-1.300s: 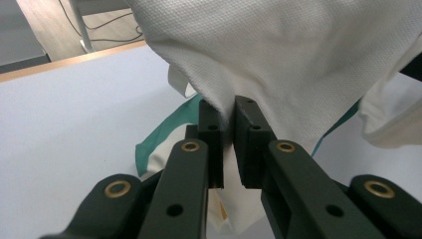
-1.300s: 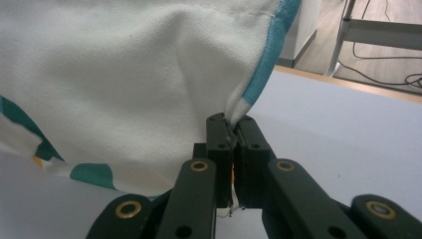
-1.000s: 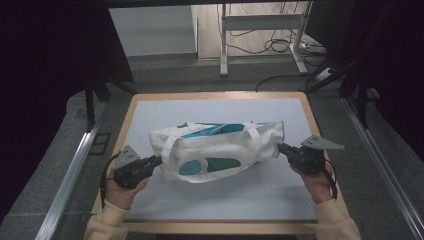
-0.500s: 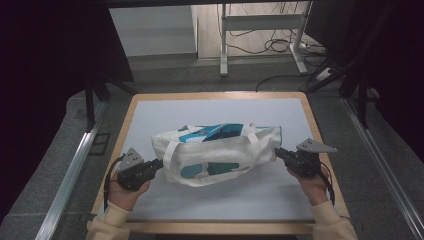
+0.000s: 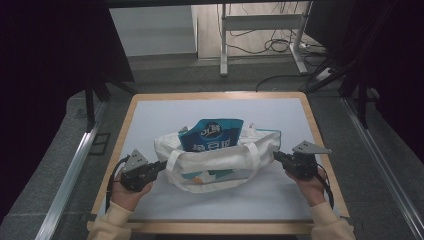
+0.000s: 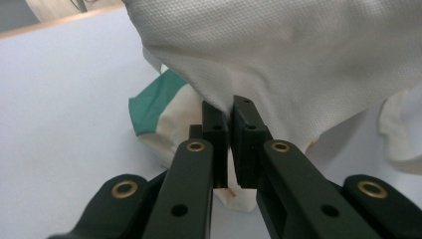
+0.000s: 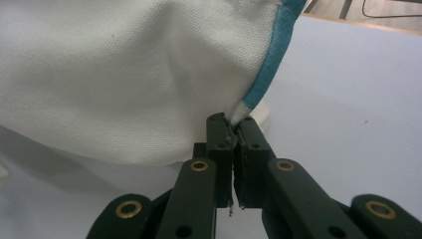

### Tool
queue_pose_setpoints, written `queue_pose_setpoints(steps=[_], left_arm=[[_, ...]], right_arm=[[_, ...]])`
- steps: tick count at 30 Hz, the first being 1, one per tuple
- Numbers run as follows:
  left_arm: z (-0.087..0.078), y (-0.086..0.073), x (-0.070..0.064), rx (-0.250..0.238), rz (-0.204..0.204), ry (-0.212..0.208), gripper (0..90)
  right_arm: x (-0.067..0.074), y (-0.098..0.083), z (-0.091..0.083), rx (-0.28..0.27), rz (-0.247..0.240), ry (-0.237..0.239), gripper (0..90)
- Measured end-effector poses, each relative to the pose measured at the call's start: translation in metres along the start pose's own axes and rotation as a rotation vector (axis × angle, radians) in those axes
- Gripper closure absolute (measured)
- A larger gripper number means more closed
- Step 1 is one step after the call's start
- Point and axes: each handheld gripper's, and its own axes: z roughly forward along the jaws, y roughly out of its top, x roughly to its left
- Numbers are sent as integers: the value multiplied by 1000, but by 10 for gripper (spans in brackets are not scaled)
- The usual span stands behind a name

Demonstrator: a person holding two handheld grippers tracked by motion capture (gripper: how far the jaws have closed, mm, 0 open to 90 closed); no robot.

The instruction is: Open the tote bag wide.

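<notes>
A white cloth tote bag [image 5: 215, 167] with teal trim stands upright on the pale mat, stretched between both grippers. A blue snack pouch [image 5: 211, 135] sticks up out of its mouth. My left gripper [image 5: 159, 166] is shut on the bag's left edge; in the left gripper view the jaws pinch the white fabric [image 6: 278, 64]. My right gripper [image 5: 276, 156] is shut on the bag's right corner, where the teal hem [image 7: 271, 64] runs down into the pinched jaws. Two white handles hang down the bag's front.
The mat lies on a wood-rimmed table [image 5: 215, 227]. Beyond the far edge are a grey floor, a metal stand [image 5: 260, 30] and loose cables. Dark curtains flank both sides.
The bag has been lifted from lying flat to standing upright, so the blue pouch now rises out of its mouth. Both grippers have drawn nearer to me and held their grip.
</notes>
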Motion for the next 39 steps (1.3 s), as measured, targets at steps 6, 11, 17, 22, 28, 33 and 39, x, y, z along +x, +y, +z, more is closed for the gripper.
queue_pose_setpoints(steps=[6, 11, 17, 22, 28, 33, 39], left_arm=[[2, -1, 2, 7, -10, 1, 859], [8, -3, 5, 32, -11, 10, 859], [19, -7, 8, 69, -12, 18, 860], [29, -9, 10, 99, -16, 26, 860], [37, -11, 12, 132, -17, 31, 860], [39, -12, 14, 135, -27, 24, 857], [38, -13, 15, 129, -37, 16, 852]], right_arm=[[0, -1, 1, 4, 0, -1, 854], [1, -4, 4, 21, -2, 1, 854], [1, -8, 10, 61, -8, 6, 855], [2, -13, 16, 98, -10, 4, 856], [1, -16, 20, 116, -11, 8, 856], [1, -16, 21, 119, -10, 7, 855], [1, -16, 21, 118, -6, 7, 854]])
